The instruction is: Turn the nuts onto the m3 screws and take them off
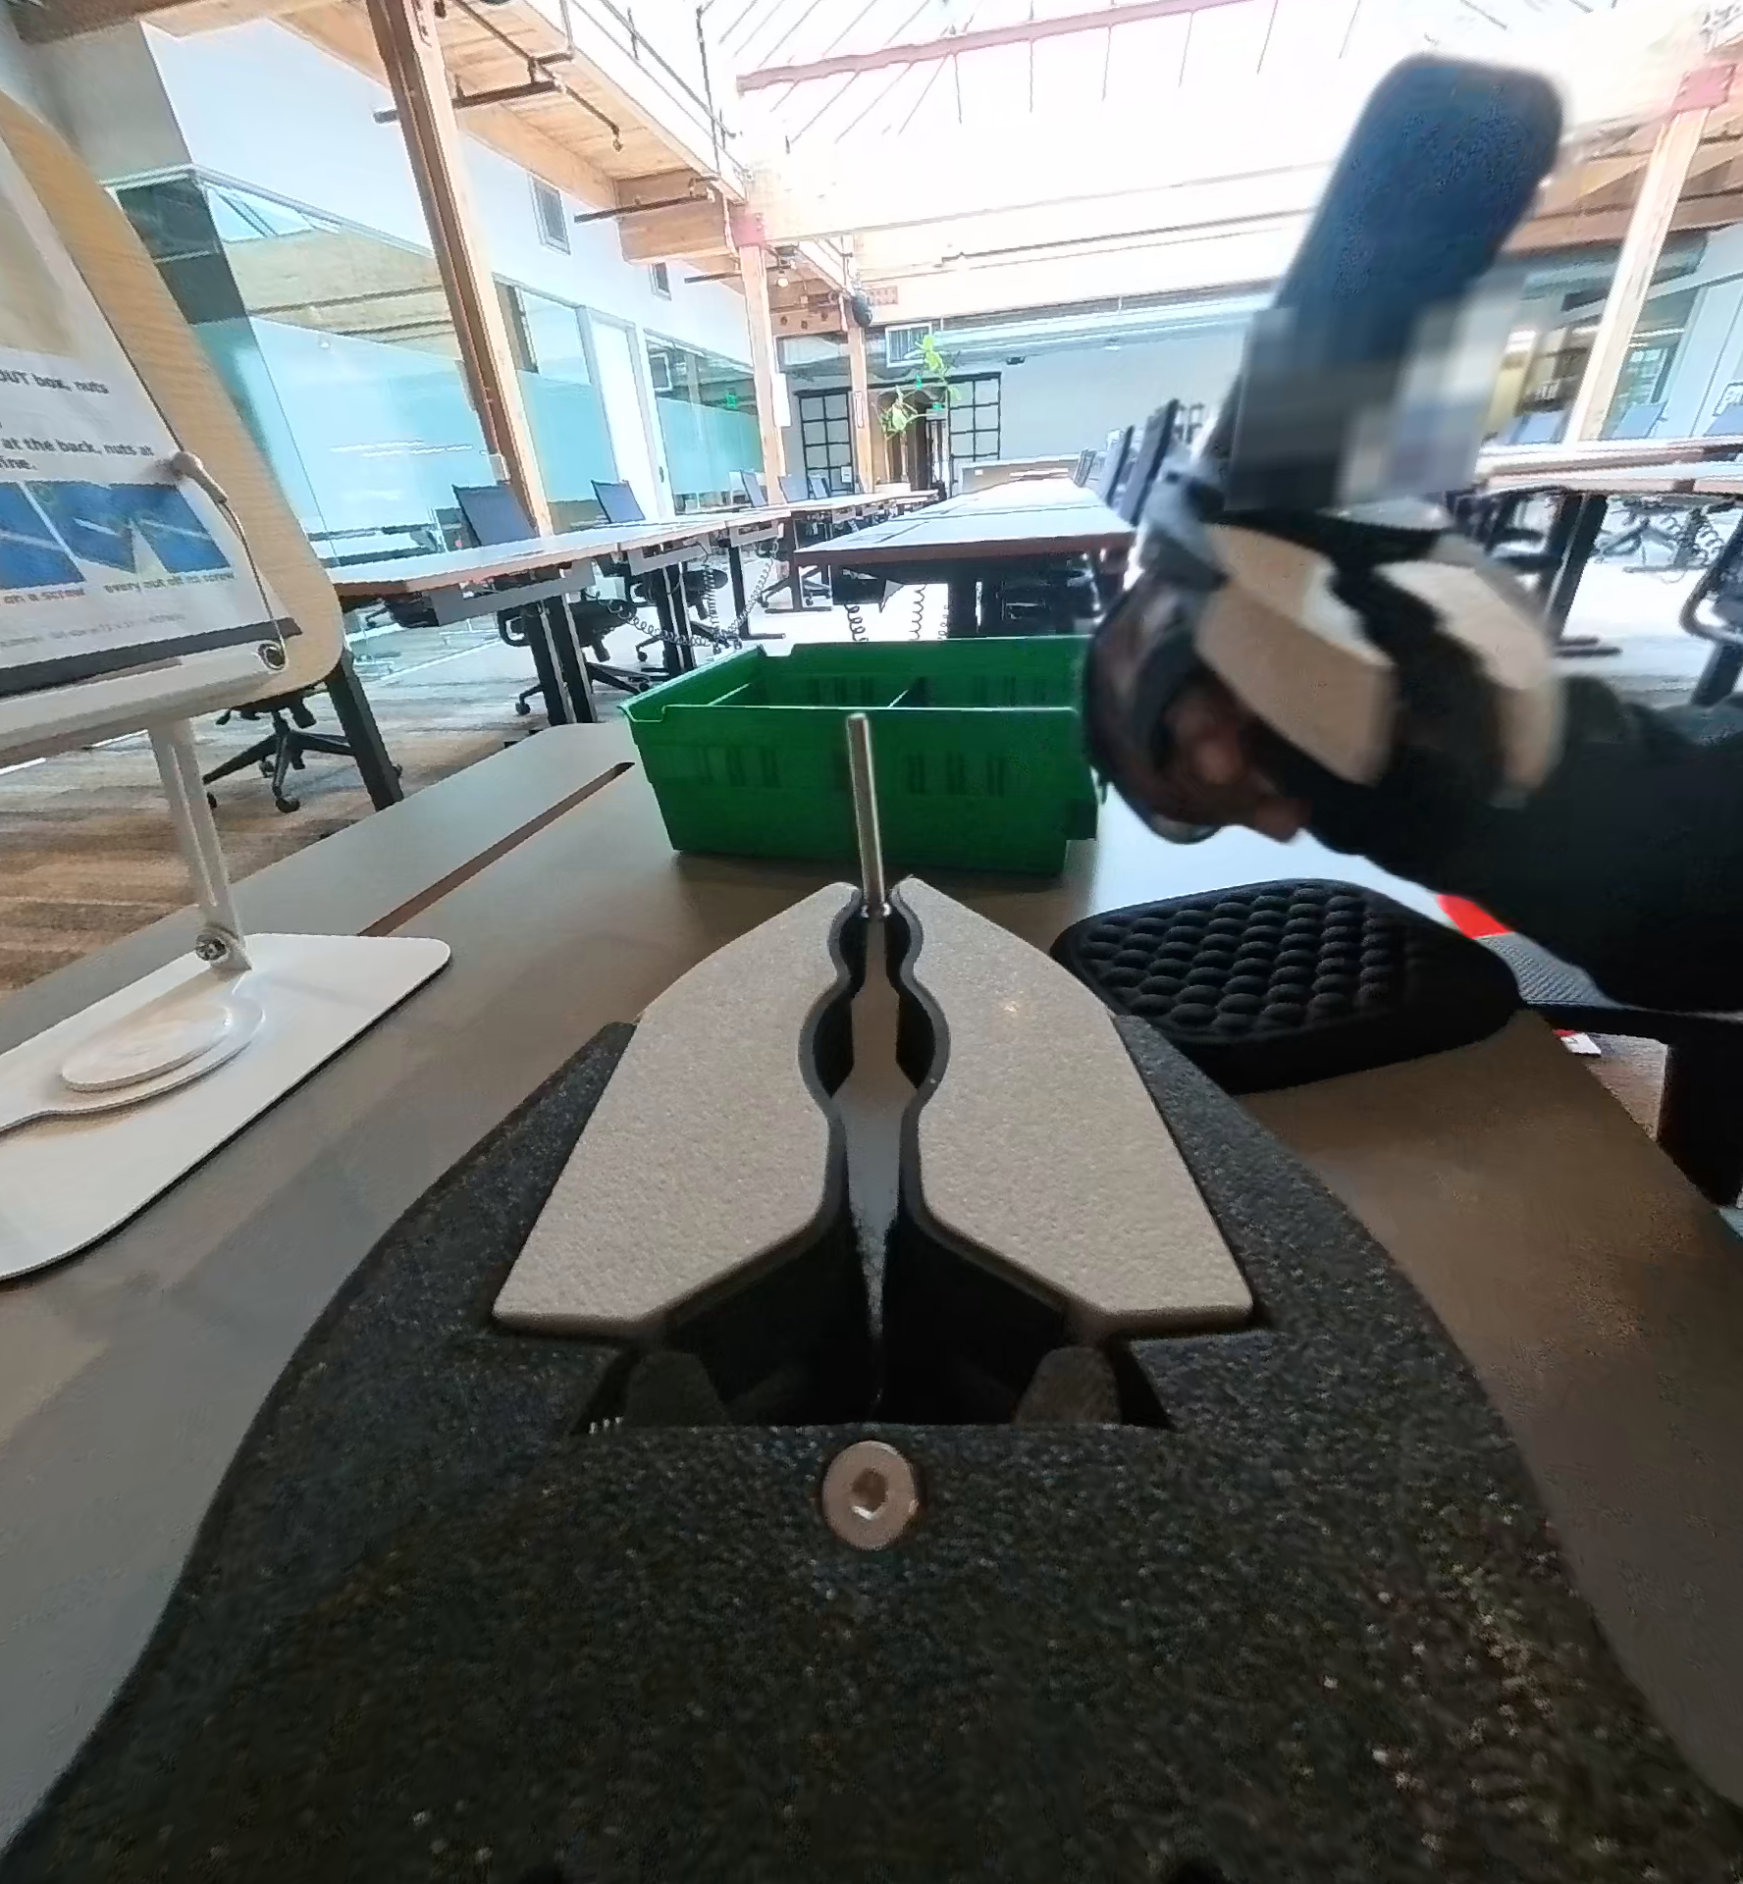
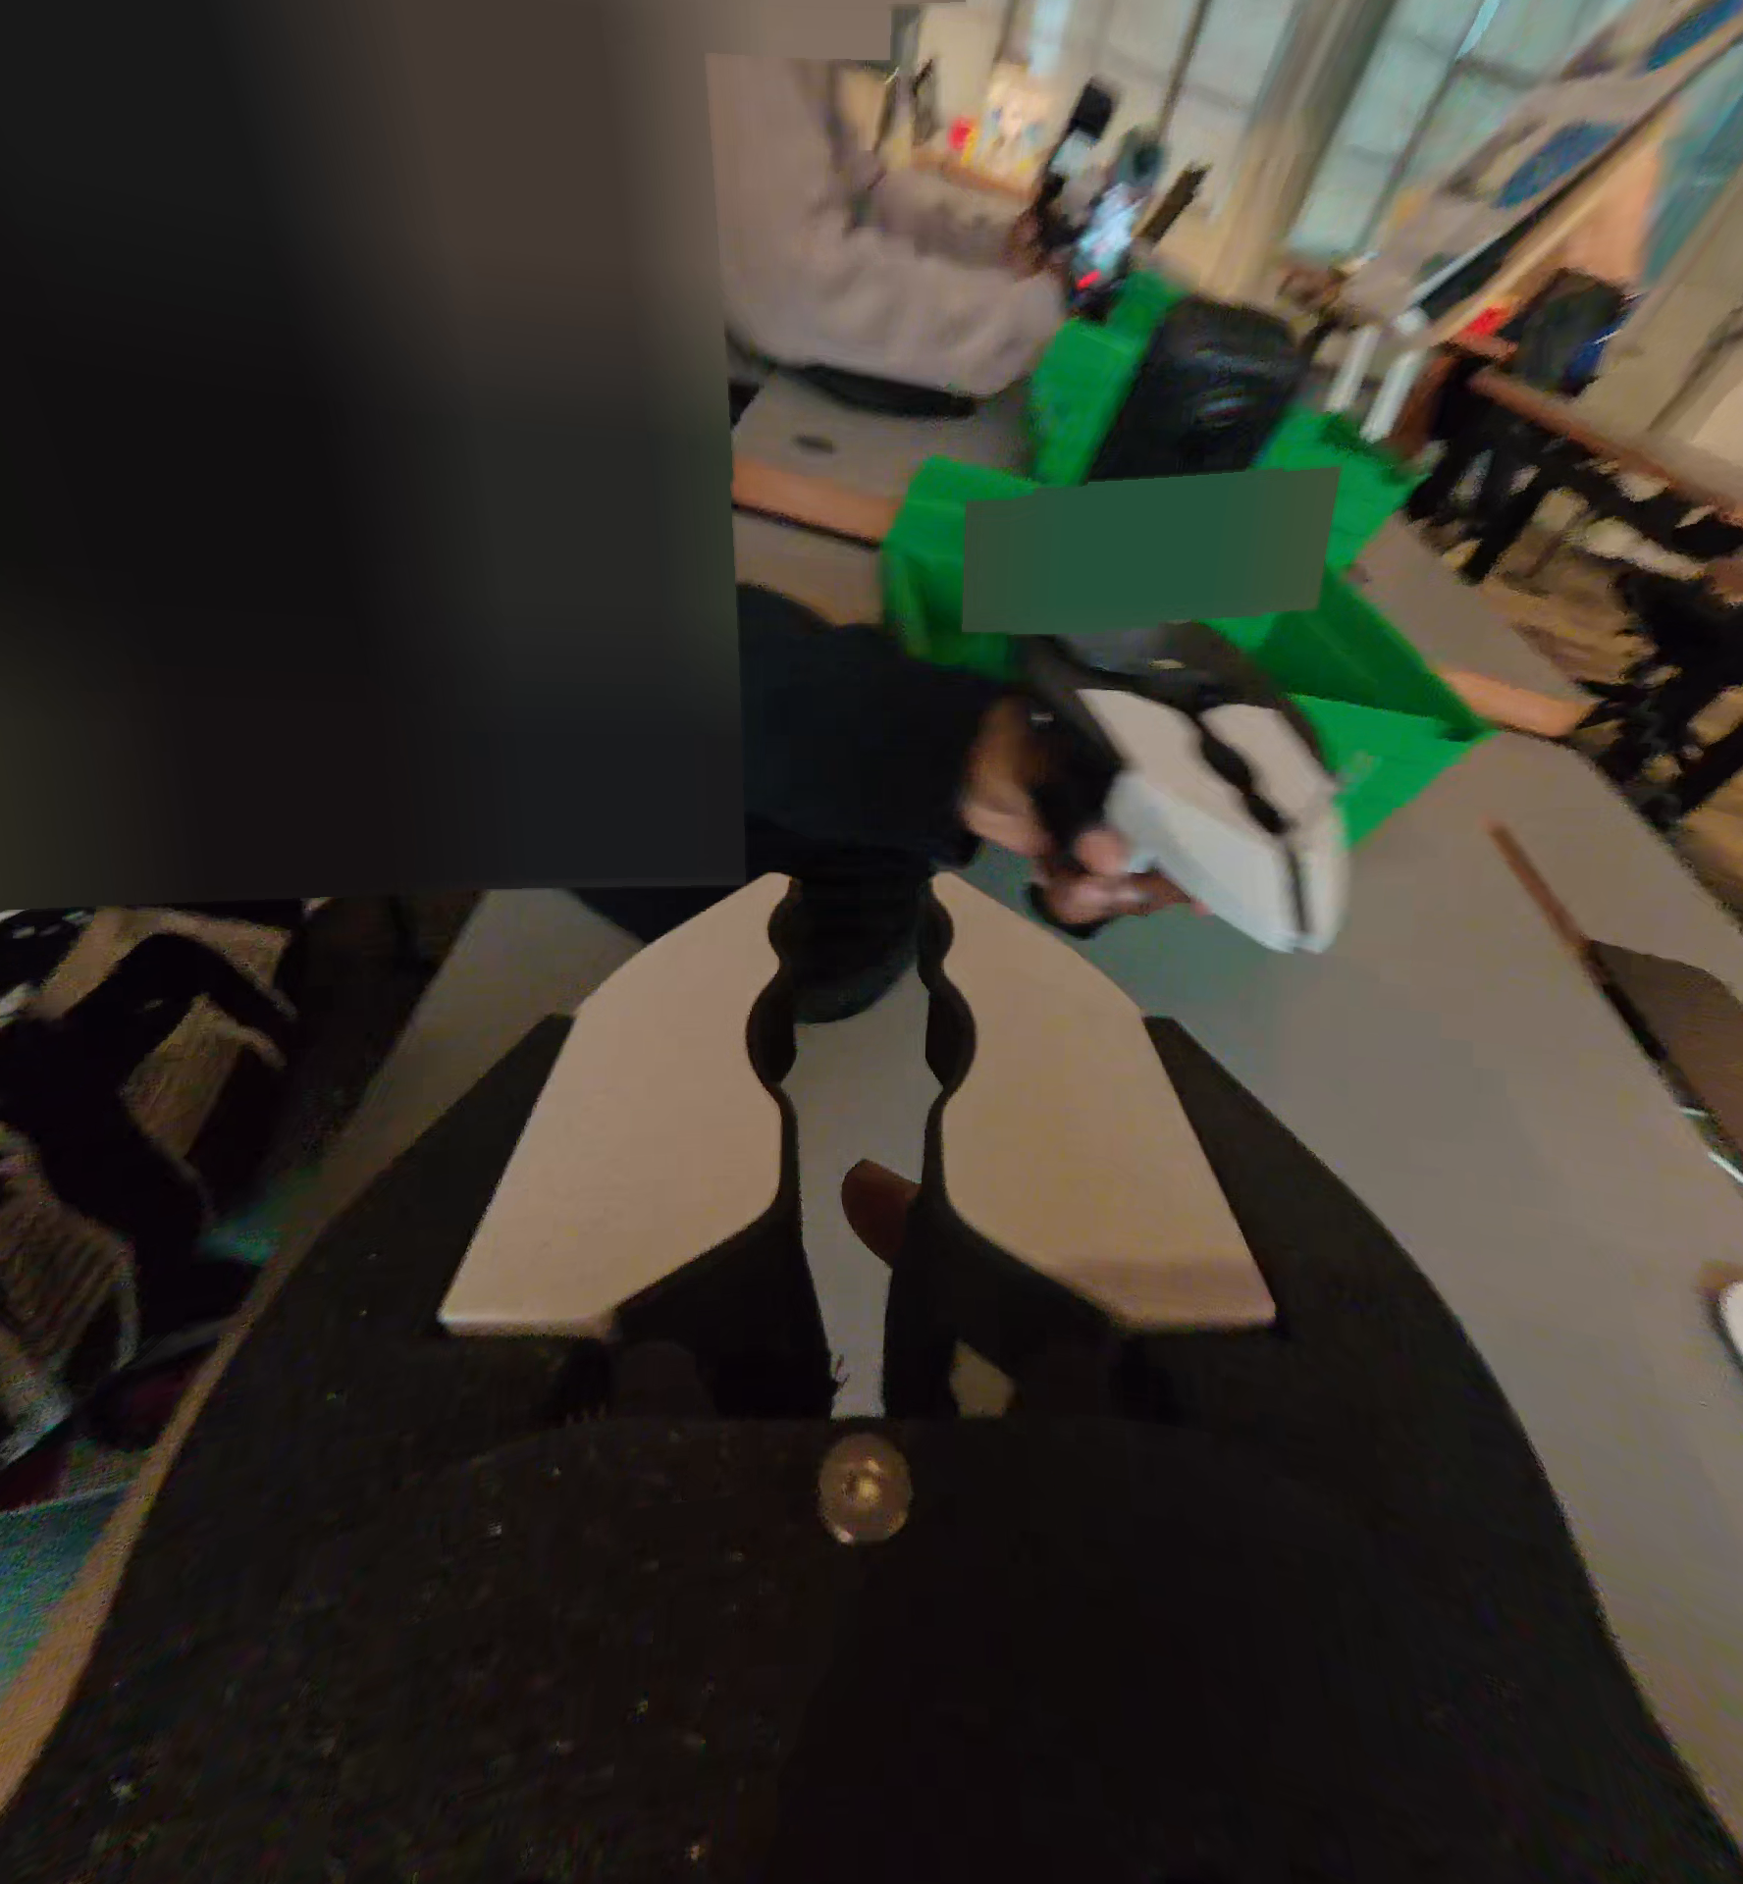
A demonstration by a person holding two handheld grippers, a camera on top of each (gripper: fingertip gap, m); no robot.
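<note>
My left gripper is shut on the base of a thin silver screw. The shaft sticks straight out past the fingertips, above the table and in front of a green bin. I see no nut on the shaft. My right gripper is open, and through its gap only a dark sleeve and the table show. It also shows blurred at the upper right of the left wrist view, held by a hand in a dark sleeve. The left gripper shows in the right wrist view, blurred; the screw is not visible there.
A sheet holder on a white stand is at the left of the table. A black mesh chair back is at the right edge. Green bins lie on the table beyond the left gripper. About 11 centimeters separates my left fingertips from my right.
</note>
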